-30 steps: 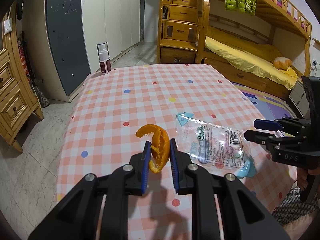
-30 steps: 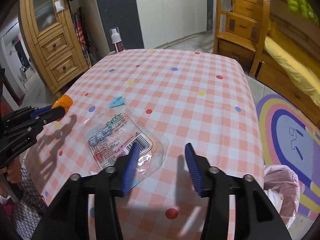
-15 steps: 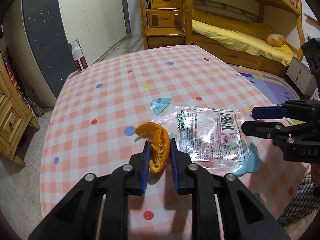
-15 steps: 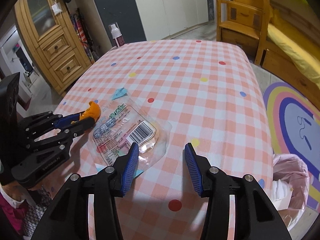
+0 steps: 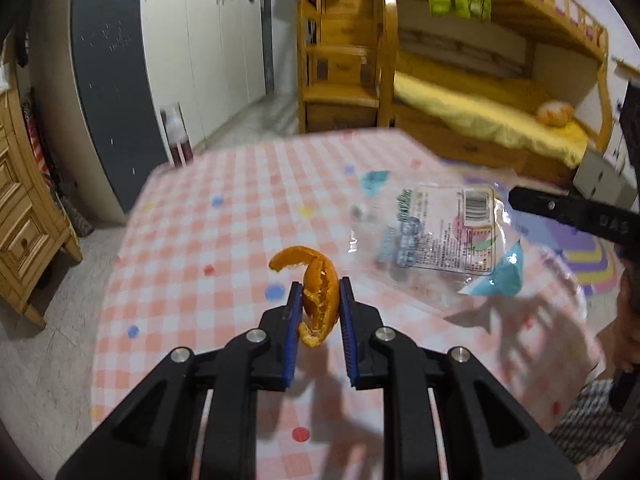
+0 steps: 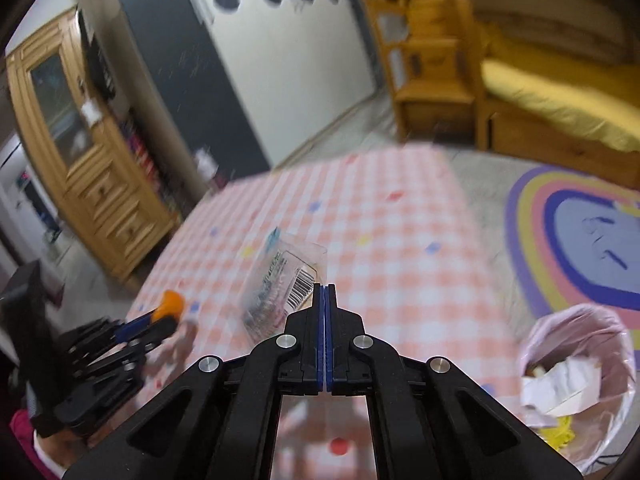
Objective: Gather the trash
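Up close in the left wrist view, the left gripper point(image 5: 319, 304) sits low in the centre, its blue pads pinched on an orange peel point(image 5: 316, 294) held above the table point(image 5: 192, 248). Right of the peel, a clear wrapper point(image 5: 444, 236) hangs off the cloth, its upper right edge caught at the tip of the right gripper point(image 5: 520, 200), which enters from the frame's right side. A bottle point(image 5: 176, 136) stands at the table's far left corner. Most of the checked cloth to the left of the frame lies bare. A bunk bed point(image 5: 480, 120) fills the upper right.

From the right wrist view, the right gripper point(image 6: 325, 292) has its pads pressed together on the wrapper's point(image 6: 280, 284) near edge, by the barcode. At lower left, the left gripper point(image 6: 160, 320) carries the peel point(image 6: 172, 304). In the lower right corner, beside the table's point(image 6: 400, 240) right edge, stands a bin point(image 6: 536, 344) lined with a pink bag; crumpled white paper point(image 6: 560, 384) and something yellow lie inside. A rug point(image 6: 580, 232) covers the floor beyond the bin.
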Tool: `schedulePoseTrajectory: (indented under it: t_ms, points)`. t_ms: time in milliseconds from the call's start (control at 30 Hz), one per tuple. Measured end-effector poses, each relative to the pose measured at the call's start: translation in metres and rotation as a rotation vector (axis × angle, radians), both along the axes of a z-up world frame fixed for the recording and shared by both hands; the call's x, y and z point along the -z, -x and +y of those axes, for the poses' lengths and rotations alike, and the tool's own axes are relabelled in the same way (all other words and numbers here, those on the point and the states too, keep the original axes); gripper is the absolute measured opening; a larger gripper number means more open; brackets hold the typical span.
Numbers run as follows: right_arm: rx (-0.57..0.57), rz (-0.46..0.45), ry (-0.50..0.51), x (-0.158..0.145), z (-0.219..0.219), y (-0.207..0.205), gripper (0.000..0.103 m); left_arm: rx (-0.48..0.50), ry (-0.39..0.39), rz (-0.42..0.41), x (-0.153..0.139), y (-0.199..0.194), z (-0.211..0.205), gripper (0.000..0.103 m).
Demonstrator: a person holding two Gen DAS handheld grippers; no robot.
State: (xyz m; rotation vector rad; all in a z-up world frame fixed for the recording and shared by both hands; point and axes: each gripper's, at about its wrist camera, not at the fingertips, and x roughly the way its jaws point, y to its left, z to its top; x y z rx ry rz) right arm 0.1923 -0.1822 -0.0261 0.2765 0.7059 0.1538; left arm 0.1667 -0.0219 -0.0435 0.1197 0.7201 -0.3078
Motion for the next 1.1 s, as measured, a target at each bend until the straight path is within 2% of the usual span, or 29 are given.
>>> schedulePoseTrajectory:
  t_ms: [100,200,333,567,733,900,1100]
  points:
    - [0.104,-0.089,0.077,-0.017,-0.012,0.016,0.0,0.04,0.054,-0.066,-0.02,0.011,-0.008,0.017]
    - [0.172,-0.149,0.12,-0.032,-0.024,0.032,0.0,0.093,0.063,-0.062,-0.022,0.013,-0.028,0.017]
    - [0.241,-0.168,0.15,-0.043,-0.047,0.048,0.0,0.166,0.072,-0.069,-0.024,0.019,-0.057,0.016]
    - [0.378,-0.154,0.179,-0.049,-0.101,0.09,0.0,0.277,0.069,-0.1,-0.021,0.036,-0.116,0.017]
    - [0.462,-0.11,0.221,-0.035,-0.123,0.12,0.0,0.375,0.053,-0.098,-0.012,0.049,-0.166,0.017]
    - [0.533,-0.041,0.28,-0.013,-0.142,0.14,0.0,0.474,0.07,-0.076,-0.002,0.055,-0.215,0.017]
    - [0.632,0.023,0.303,0.007,-0.174,0.157,0.0,0.565,0.076,-0.003,0.021,0.056,-0.269,0.017]
